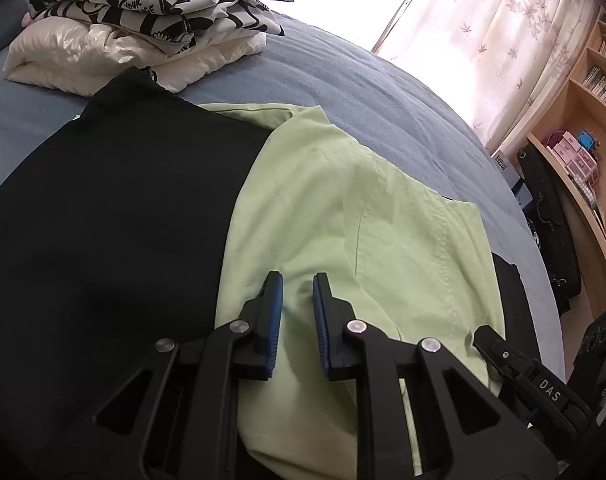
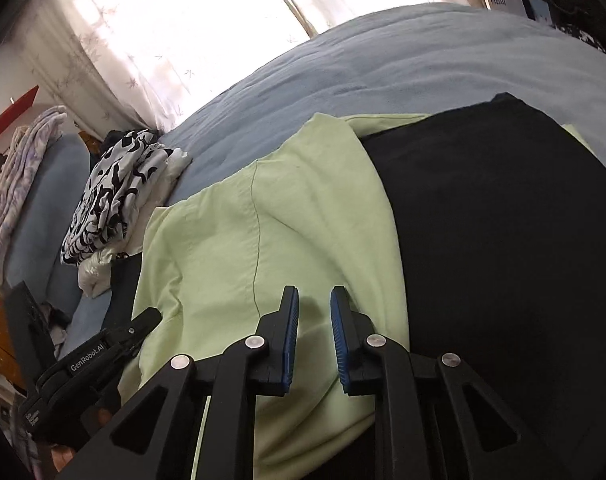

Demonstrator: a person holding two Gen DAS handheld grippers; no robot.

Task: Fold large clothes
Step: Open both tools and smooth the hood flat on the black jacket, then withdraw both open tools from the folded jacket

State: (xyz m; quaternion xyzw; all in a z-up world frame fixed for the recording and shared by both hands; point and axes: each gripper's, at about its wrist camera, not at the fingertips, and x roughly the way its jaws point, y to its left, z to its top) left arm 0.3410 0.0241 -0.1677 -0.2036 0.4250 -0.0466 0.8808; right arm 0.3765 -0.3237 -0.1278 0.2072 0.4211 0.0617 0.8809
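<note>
Two grippers are hovering over a light green garment (image 1: pixel 343 216) lying across a black garment (image 1: pixel 115 216) on the bed (image 1: pixel 363 92). Left gripper (image 1: pixel 297 284) and right gripper (image 2: pixel 314 298) fingers are standing slightly spread, pinching nothing.

Light green garment (image 1: pixel 343 200): pale, plain, no print. Black garment (image 1: pixel 115 208): solid black, plain. Bed cover (image 1: pixel 363 92): muted blue, uniform. Folded top item on pile (image 1: pixel 151 0): white with bold black graphic print and lettering. Item beneath (image 1: pixel 63 56): cream-white, glossy sheen. Curtain (image 1: pixel 515 28): white, faint pinkish leaf pattern. Shelving (image 1: pixel 583 92): light wood tone. Left gripper (image 1: pixel 298 280) and right gripper (image 2: pixel 314 294): black bodies, blue finger pads (image 2: pixel 293 336).
</note>
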